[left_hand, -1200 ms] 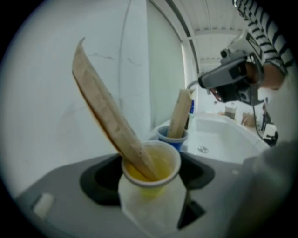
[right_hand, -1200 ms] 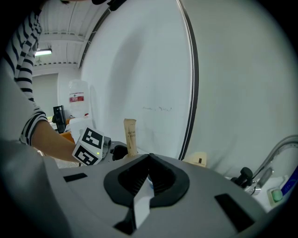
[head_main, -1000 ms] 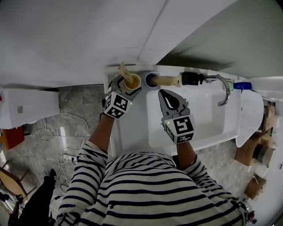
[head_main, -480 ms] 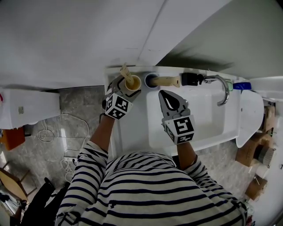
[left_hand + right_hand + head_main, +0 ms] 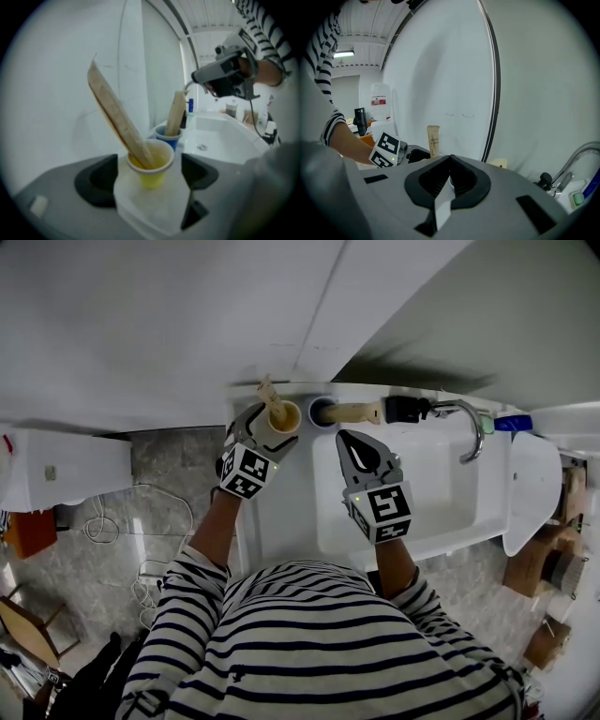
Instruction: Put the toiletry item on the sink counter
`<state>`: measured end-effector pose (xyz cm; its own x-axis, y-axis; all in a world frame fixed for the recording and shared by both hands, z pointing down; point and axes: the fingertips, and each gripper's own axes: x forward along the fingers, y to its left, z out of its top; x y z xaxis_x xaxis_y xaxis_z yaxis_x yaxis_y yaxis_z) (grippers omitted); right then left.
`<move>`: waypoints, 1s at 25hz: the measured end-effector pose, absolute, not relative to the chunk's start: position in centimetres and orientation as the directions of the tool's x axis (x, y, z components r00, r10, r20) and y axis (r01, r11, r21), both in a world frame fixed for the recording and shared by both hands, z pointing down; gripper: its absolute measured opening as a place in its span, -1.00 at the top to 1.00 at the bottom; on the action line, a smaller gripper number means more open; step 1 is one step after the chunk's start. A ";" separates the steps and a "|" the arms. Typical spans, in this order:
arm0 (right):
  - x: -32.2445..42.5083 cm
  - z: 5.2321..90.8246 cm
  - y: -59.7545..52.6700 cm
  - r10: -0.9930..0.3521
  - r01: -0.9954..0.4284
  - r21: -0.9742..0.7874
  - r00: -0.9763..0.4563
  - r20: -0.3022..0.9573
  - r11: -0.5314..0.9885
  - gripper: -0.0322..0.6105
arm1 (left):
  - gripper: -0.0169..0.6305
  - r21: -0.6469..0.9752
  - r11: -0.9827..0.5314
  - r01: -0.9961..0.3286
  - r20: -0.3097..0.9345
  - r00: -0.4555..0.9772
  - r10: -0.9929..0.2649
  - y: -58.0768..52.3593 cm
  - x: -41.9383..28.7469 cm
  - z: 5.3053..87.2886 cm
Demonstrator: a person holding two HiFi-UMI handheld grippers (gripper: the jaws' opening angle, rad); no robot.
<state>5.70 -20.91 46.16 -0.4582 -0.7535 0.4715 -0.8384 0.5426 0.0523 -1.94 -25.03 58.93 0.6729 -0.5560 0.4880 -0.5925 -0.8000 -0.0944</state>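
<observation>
A yellow cup (image 5: 284, 416) holding a tan toiletry tube (image 5: 270, 394) stands on the back left corner of the white sink counter (image 5: 279, 498). My left gripper (image 5: 270, 430) is open around it. Its jaws have just been opening. In the left gripper view the yellow cup (image 5: 151, 165) sits between the spread jaws of the left gripper (image 5: 149, 169) with a gap on each side, and the tube (image 5: 116, 116) leans left. A blue cup (image 5: 168, 137) with a second tube (image 5: 176, 114) stands just behind. My right gripper (image 5: 347, 440) hangs shut and empty over the basin; in its own view the right gripper (image 5: 449, 161) has its jaws together.
The basin (image 5: 441, 493) lies to the right, with a chrome faucet (image 5: 473, 427) at its back rim and a blue-capped item (image 5: 514, 423) beyond. A wall and mirror rise right behind the cups. On the floor to the left lie a white cable (image 5: 141, 521) and a white fixture (image 5: 66, 465).
The left gripper's jaws have spread apart from the yellow cup, which stays standing on the counter. The right gripper has not moved.
</observation>
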 end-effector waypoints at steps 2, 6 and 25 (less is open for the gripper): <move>5.6 45.8 -20.7 -0.757 -0.839 0.050 -0.462 0.461 0.543 0.87 | -0.33 -0.074 -0.793 -0.605 0.482 0.674 -0.560 -24.5 -2.4 58.5; 5.4 45.3 -20.2 -0.763 -0.841 0.035 -0.472 0.441 0.540 0.88 | -0.33 -0.029 -0.767 -0.641 0.462 0.672 -0.579 -23.7 -3.5 57.3; 5.6 39.6 -14.1 -0.802 -0.838 0.054 -0.498 0.329 0.543 0.87 | 0.10 0.095 -0.738 -0.668 0.102 0.744 -0.660 -15.9 -3.9 41.5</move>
